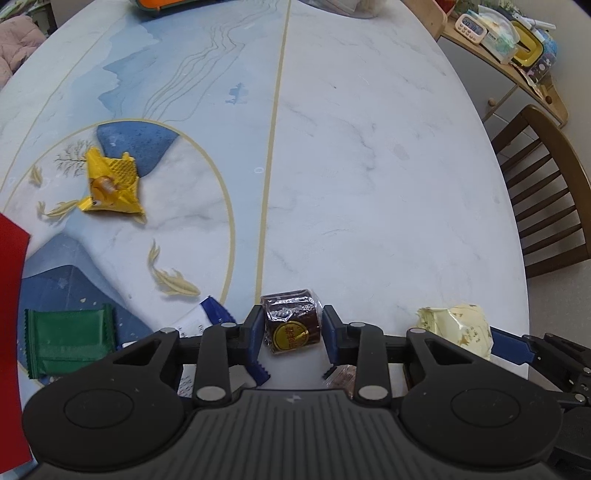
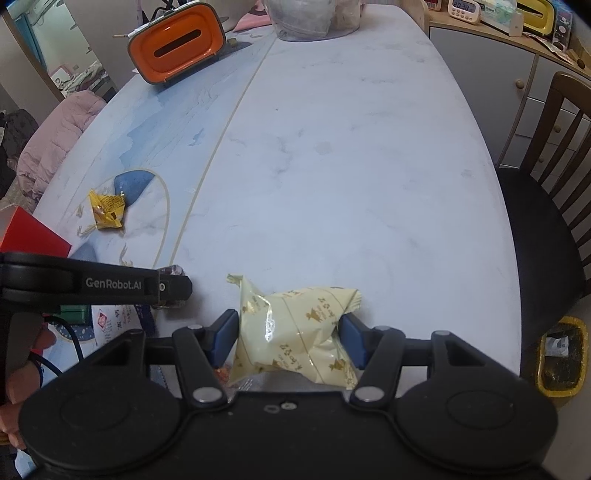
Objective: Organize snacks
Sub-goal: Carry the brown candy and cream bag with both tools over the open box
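Observation:
My left gripper [image 1: 292, 325] is shut on a dark brown wrapped snack with a gold round label [image 1: 291, 320], held between its blue pads above the table. My right gripper [image 2: 288, 334] is shut on a pale yellow snack packet [image 2: 295, 328]; that packet also shows at the right of the left wrist view [image 1: 458, 326]. A yellow wrapped snack [image 1: 110, 182] lies on the table's left side, seen too in the right wrist view [image 2: 106, 209]. A green packet [image 1: 70, 338] and a white-and-blue packet [image 1: 207, 317] lie near the left gripper.
A red box [image 1: 11, 295] stands at the left edge. An orange tissue box [image 2: 177, 42] and a clear container [image 2: 303, 18] stand at the far end of the marble table [image 1: 369, 166]. A wooden chair [image 1: 543, 192] and a yellow bin [image 2: 563, 356] are to the right.

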Action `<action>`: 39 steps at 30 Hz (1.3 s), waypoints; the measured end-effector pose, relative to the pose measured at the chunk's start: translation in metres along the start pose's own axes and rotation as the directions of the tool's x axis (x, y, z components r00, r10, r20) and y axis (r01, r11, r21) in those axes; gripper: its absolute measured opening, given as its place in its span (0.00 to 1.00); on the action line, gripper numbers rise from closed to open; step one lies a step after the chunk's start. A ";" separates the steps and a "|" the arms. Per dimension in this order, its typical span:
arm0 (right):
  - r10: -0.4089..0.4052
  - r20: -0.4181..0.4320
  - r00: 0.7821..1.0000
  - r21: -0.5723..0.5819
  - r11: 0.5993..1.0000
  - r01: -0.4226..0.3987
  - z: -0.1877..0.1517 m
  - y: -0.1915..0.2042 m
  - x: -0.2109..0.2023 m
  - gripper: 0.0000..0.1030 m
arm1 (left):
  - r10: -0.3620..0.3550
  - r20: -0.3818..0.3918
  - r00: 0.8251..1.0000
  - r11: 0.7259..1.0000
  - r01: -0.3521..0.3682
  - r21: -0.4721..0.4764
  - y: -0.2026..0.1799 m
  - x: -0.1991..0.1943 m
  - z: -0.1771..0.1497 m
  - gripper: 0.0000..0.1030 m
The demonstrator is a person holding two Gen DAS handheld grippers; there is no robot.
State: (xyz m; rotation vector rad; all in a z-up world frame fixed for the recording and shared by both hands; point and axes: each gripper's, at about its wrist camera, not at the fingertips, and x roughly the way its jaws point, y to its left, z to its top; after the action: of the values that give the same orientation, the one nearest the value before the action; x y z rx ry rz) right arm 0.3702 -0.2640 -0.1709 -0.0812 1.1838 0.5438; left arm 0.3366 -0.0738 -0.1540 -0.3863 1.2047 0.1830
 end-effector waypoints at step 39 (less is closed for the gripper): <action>0.170 0.124 0.978 -0.101 0.982 -0.158 -0.028 0.139 -0.124 0.56 | -0.026 0.174 0.984 0.999 0.019 0.043 0.104 -0.182 -0.070 0.31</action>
State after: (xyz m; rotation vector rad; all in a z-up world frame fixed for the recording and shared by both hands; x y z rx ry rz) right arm 0.2513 -0.1972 -0.0409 -0.0243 1.0416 0.7374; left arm 0.1762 0.0068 -0.0255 -0.3412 1.0289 0.1689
